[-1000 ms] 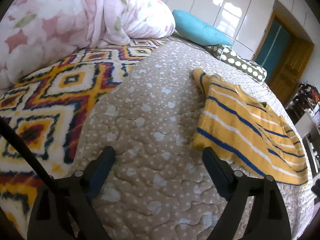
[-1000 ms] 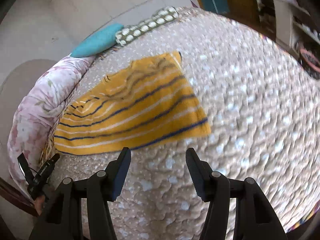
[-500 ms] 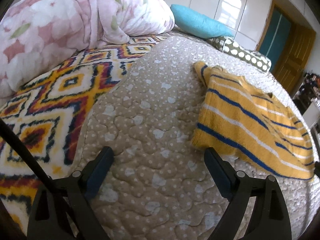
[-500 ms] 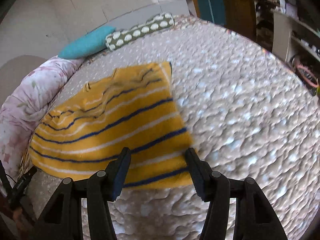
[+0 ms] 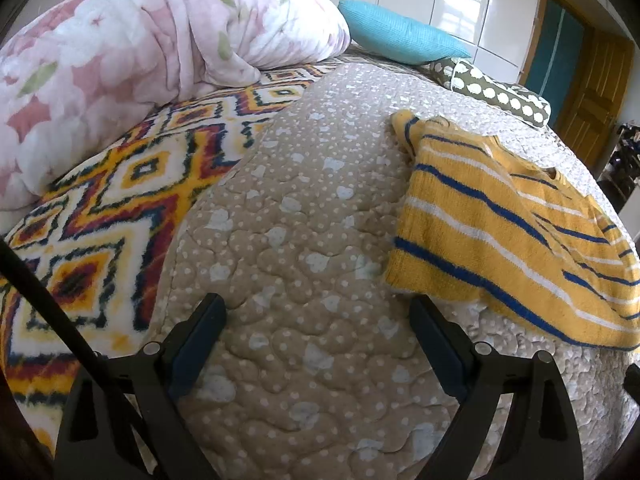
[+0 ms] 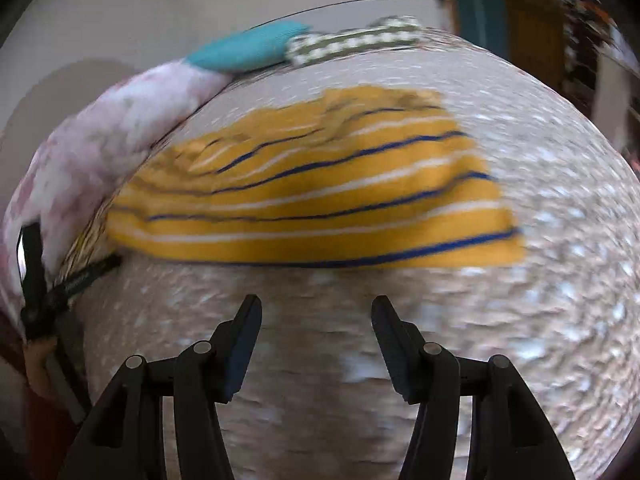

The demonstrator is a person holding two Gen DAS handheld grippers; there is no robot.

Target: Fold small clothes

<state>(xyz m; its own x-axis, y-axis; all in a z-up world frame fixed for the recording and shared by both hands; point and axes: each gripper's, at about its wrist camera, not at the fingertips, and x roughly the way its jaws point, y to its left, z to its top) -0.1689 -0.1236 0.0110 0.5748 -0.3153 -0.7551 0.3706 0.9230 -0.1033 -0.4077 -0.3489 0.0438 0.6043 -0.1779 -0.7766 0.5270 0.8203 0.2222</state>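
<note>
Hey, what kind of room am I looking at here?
Most likely a bedroom: a quilted bedspread with a floral duvet bunched at one side, a teal pillow, and a striped yellow sweater laid out.

Sweater (image 5: 500, 236) mustard, blue-white stripes; quilt (image 5: 304, 208) beige, white-dotted; pillow (image 5: 400, 36) teal, seemingly plain.

The sweater (image 5: 500, 224) lies on the quilt (image 5: 304, 208) — pillows (image 5: 404, 38) behind, duvet (image 5: 140, 56) probably left.
</note>
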